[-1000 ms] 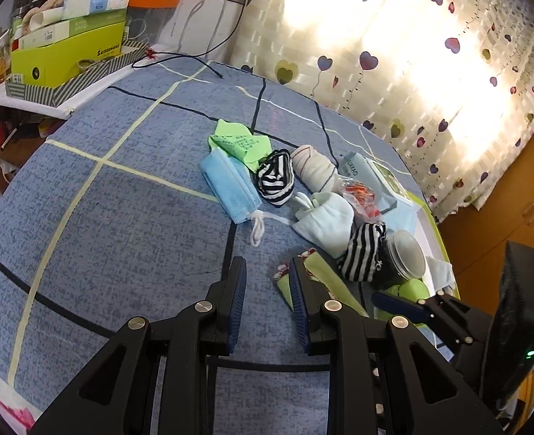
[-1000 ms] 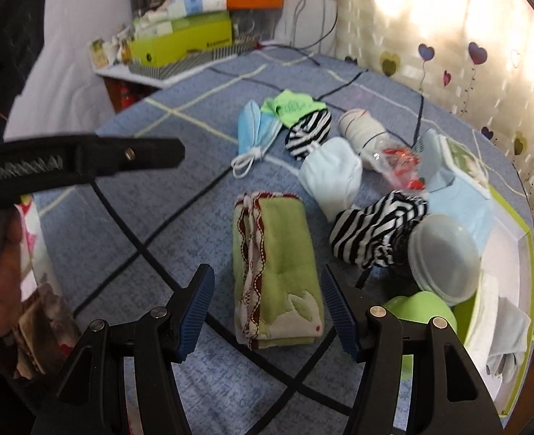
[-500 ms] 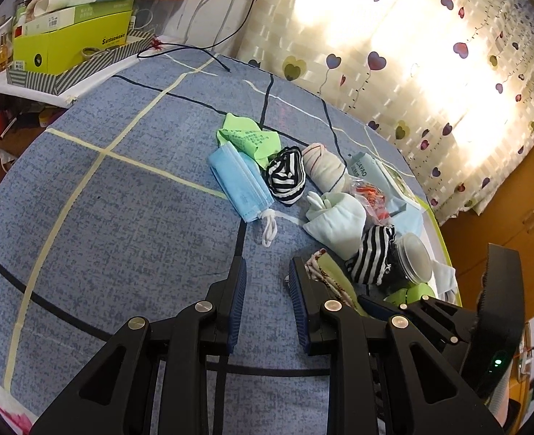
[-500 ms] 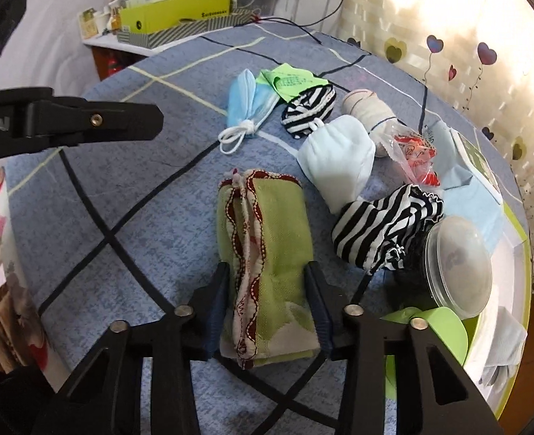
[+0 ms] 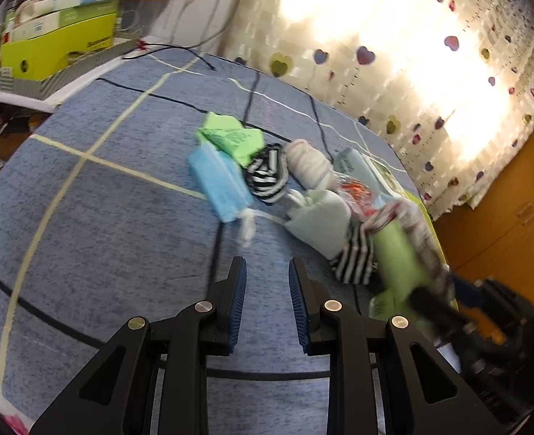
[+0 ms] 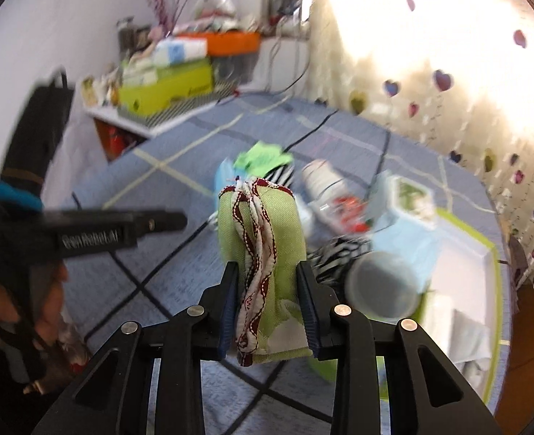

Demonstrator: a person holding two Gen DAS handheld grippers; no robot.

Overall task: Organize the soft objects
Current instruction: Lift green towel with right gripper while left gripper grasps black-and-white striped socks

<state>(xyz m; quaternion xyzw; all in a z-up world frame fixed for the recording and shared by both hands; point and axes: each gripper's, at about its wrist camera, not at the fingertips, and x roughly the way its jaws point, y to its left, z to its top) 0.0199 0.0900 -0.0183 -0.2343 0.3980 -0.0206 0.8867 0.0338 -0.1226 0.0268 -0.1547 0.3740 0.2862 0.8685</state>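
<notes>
My right gripper (image 6: pixel 267 304), its jaws just closed, clamps the folded green cloth with red-and-white trim (image 6: pixel 263 239) at its near end, lifting it clear at frame centre. My left gripper (image 5: pixel 265 302) hangs half-open and empty; the striped black-and-white sock (image 6: pixel 335 253) and clear round lid (image 6: pixel 384 284) crowd lower right.

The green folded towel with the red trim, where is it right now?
In the right wrist view the green folded towel sits centre frame, clamped in the right hand-held gripper, lifted above the blue bedspread.

A home bedroom: heart-print curtains (image 5: pixel 393 54), blue bedspread (image 5: pixel 103 217).
</notes>
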